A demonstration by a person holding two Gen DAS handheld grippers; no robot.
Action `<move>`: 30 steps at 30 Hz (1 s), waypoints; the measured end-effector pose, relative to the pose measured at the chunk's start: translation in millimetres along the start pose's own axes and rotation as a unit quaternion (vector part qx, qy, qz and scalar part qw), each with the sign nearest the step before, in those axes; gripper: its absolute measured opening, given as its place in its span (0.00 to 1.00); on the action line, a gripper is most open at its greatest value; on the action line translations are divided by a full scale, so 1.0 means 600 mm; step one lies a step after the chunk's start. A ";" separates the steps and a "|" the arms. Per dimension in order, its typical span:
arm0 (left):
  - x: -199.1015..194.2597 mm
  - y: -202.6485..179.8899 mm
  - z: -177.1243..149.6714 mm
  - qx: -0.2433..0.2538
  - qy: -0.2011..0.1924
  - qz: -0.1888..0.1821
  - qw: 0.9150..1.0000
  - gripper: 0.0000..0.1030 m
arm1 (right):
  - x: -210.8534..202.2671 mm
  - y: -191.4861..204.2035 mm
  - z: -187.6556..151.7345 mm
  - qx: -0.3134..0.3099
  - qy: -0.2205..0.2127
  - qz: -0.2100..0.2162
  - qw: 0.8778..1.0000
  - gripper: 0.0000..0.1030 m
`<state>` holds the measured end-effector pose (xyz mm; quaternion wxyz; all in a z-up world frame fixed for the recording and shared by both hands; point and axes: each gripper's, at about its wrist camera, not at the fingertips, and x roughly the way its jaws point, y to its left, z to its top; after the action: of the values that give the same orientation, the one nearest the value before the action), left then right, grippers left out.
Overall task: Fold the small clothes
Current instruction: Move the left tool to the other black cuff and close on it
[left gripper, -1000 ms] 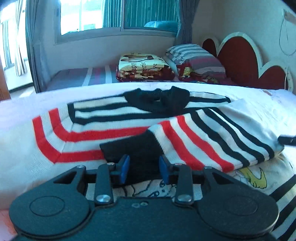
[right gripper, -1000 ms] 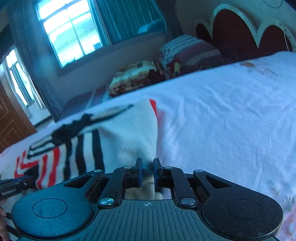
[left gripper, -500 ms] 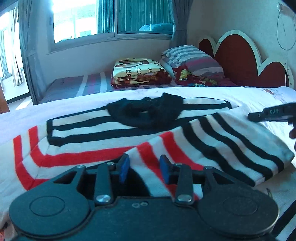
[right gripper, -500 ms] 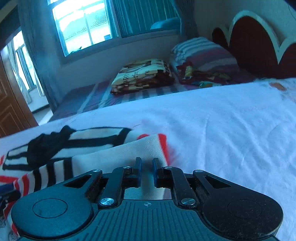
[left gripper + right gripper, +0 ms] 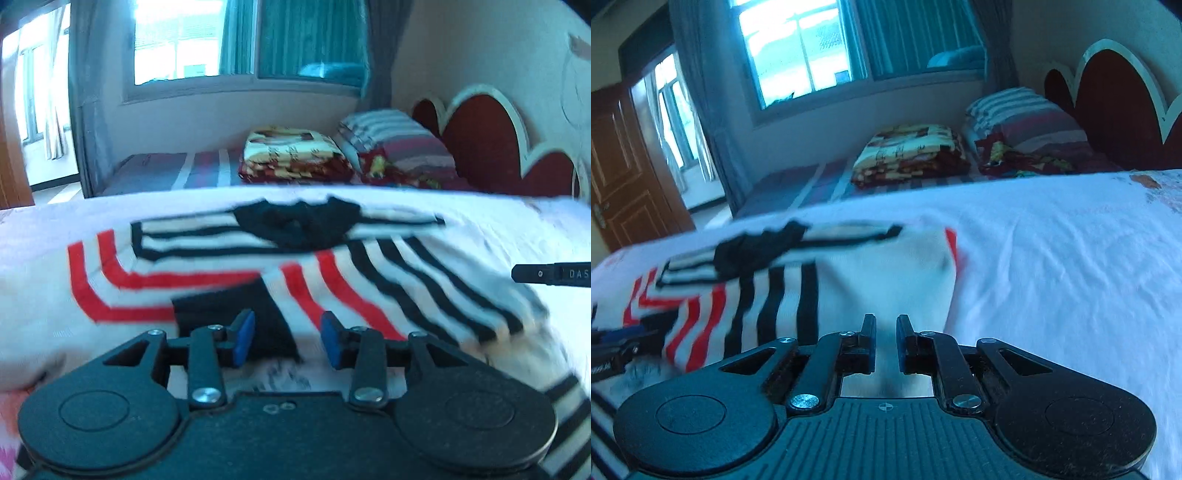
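Left gripper (image 5: 287, 339) jaws have just been opening – blue pads now stand apart, black cuff (image 5: 236, 314) of folded-over sleeve lying between and just ahead, not pinched. Compared with a second ago, sleeve lies across body of striped sweater (image 5: 207, 254), so sleeve fold looks placed and released.

Right gripper (image 5: 885, 343) – fingers narrow, as before, white hem fabric of sweater between them; looks gripped. Sweater lies flat on white bedsheet (image 5: 1052, 266), directly ahead of both fingertip pairs, collar (image 5: 295, 225) at far side.
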<state>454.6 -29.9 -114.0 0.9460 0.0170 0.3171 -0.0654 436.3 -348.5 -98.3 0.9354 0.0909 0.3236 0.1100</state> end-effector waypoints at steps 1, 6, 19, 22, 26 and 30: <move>0.009 -0.003 -0.006 0.000 0.012 0.004 1.000 0.38 | 0.001 0.008 -0.014 -0.006 0.010 -0.002 1.000 0.11; 0.023 -0.008 -0.006 0.013 0.011 0.012 1.000 0.42 | 0.010 0.026 -0.021 -0.017 0.018 -0.023 0.999 0.11; -0.153 0.231 -0.100 -0.125 0.014 0.074 0.989 0.49 | -0.096 0.066 -0.051 0.057 0.004 -0.037 0.998 0.11; -0.195 0.345 -0.127 -0.213 0.001 0.117 0.970 0.47 | -0.112 0.085 -0.064 0.088 0.006 -0.037 0.995 0.11; -0.242 0.502 -0.170 -0.359 -0.022 0.147 0.921 0.40 | -0.113 0.107 -0.074 0.162 0.020 -0.031 0.986 0.11; -0.267 0.593 -0.193 -0.434 -0.057 0.141 0.888 0.40 | -0.109 0.158 -0.066 0.170 0.018 -0.024 0.985 0.11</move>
<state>306.6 349.2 -113.6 0.8749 -0.3544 0.2534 0.2117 347.2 -271.1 -67.9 0.9029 0.2385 0.3560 0.0330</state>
